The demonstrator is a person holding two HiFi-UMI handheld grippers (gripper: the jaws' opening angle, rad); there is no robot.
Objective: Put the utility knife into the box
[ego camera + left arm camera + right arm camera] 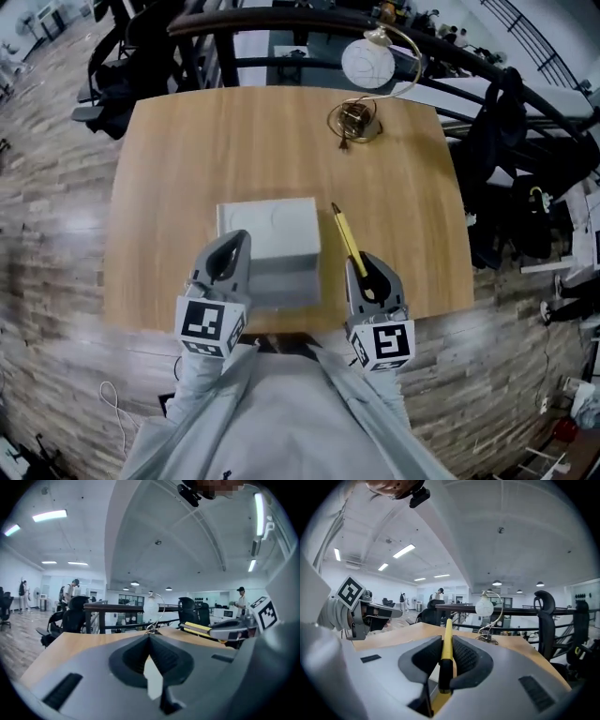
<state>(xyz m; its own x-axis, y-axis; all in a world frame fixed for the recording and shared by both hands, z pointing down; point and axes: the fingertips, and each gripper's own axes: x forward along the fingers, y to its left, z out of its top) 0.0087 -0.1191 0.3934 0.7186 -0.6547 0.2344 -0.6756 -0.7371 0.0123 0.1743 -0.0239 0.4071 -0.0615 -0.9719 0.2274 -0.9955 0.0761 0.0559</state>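
Clamped between the 2 jaws of the right hand-held gripper (359, 265), lower right of centre: the knife (343, 232), yellow, pinched at its near end, with the long body pointing away toward the upper middle of the frame. Held just right of the box (270, 231); touching it or not, cannot tell. Left hand-held gripper (238, 246) with jaws closed together, nothing between them, tips over the box's near left corner.

Pale box near the front edge of a wooden worktop (187, 159). Globe lamp (367, 64) at the far edge, upper middle. Plank floor (56, 234) all round, a dark railing (281, 21) and office chairs behind.

Box open or lidded: hard to tell. Its near side partly covered by both grippers. Knife's blade too small to make out.
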